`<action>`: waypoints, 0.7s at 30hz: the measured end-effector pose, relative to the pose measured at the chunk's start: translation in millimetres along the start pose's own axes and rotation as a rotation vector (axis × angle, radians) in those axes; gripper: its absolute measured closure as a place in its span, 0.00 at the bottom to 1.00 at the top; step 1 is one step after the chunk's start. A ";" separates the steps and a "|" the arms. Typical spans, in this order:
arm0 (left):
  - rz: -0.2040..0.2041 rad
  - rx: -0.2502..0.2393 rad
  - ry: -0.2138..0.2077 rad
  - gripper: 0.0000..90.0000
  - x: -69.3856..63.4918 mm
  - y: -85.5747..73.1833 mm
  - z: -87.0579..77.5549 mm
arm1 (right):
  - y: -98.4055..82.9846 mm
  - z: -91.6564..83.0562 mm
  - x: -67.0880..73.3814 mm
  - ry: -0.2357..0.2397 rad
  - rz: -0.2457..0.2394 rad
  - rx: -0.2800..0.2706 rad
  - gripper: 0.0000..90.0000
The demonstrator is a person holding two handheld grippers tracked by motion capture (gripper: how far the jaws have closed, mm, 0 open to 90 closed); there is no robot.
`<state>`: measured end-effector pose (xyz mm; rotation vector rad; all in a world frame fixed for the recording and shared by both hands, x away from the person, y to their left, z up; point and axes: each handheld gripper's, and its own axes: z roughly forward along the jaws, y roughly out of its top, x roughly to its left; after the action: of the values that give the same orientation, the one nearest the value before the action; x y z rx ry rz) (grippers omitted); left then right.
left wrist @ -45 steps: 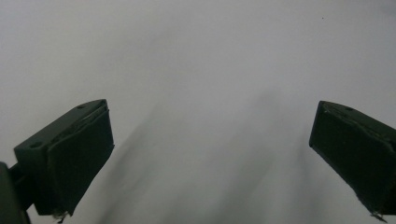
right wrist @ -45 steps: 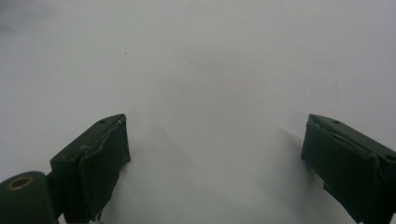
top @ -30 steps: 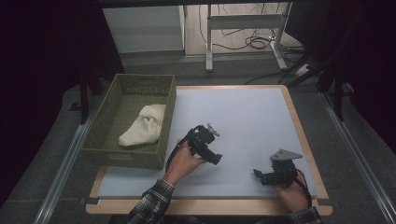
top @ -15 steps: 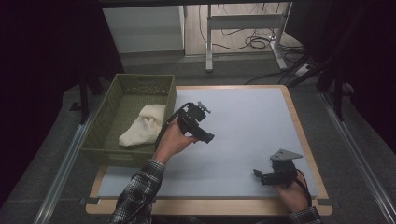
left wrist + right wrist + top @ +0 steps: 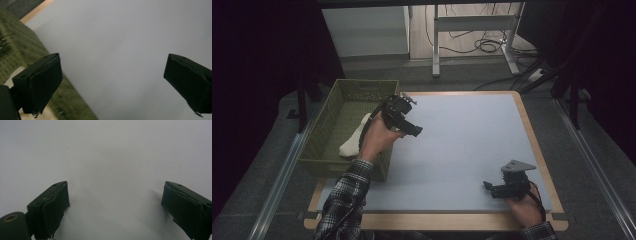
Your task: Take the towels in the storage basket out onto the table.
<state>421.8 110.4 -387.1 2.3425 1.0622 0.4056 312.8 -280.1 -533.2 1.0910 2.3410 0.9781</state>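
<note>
The white cloth (image 5: 354,141) lies inside the green basket (image 5: 343,102). Your left gripper (image 5: 404,122) hangs over the basket's right rim, jaws wide and empty. Your right gripper (image 5: 499,189), far right of the basket, rests on the table mat (image 5: 462,135), jaws spread, holding nothing.

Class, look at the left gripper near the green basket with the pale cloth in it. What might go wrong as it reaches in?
1. The left gripper hangs right over the green basket's near wall; coming down, a jaw may catch the rim and drag or tip the basket.
2. The pale cloth looks soft and lies against that wall, so the open jaws may pinch only a fold and drop it.
</note>
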 end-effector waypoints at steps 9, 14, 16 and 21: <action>-0.087 -0.010 0.062 0.03 45.9 -16.0 -20.4 | 0.0 0.0 0.0 0.000 0.000 0.000 0.09; -0.104 -0.007 0.113 0.03 62.8 -26.0 -28.1 | 0.0 0.0 0.0 0.000 0.000 0.000 0.09; -0.124 -0.011 0.123 0.03 71.3 -32.1 -30.3 | 0.0 0.0 0.0 0.000 0.000 0.000 0.09; -0.147 0.006 0.169 0.02 92.4 -55.7 -26.3 | 0.0 0.0 -0.1 0.000 0.000 0.000 0.09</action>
<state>435.5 220.4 -393.2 2.2482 1.3073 0.5519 312.9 -280.2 -533.2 1.0908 2.3414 0.9778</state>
